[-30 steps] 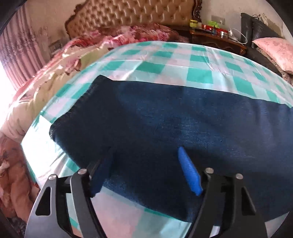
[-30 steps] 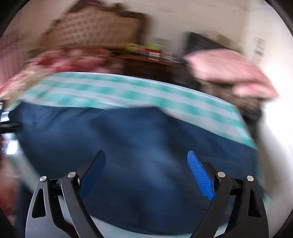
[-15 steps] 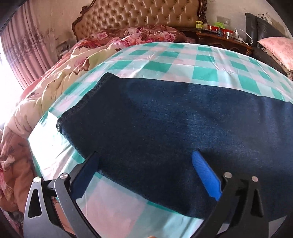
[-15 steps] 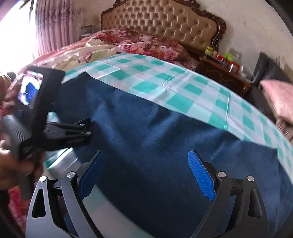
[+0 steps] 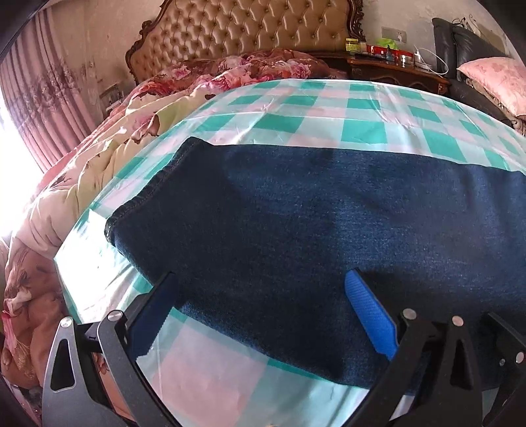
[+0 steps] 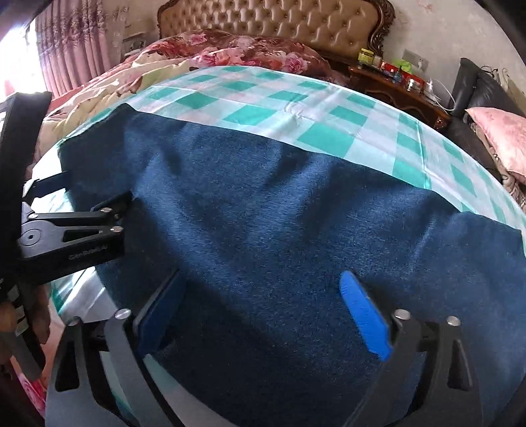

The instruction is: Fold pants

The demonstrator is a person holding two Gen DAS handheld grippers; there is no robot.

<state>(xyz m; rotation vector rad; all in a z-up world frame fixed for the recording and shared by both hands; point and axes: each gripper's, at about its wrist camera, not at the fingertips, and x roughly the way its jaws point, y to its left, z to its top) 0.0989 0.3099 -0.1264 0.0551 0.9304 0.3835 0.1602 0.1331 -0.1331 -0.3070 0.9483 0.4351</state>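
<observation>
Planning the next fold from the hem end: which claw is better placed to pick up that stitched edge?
Left, probably. The left claw is open at the near edge of the pants, close to the hem. The right claw, also open, sits over mid-fabric, farther away.

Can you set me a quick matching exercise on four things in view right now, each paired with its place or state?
Things:
1. pants
2. left gripper
3. pink pillow
4. floral quilt

Places or states:
A. piled at the head of the bed, below the tufted headboard
B. open, over the near edge of the denim
C. lying flat across the checked sheet
D. on the dark seat to the right of the bed

Pairs: 1-C, 2-B, 3-D, 4-A
</observation>
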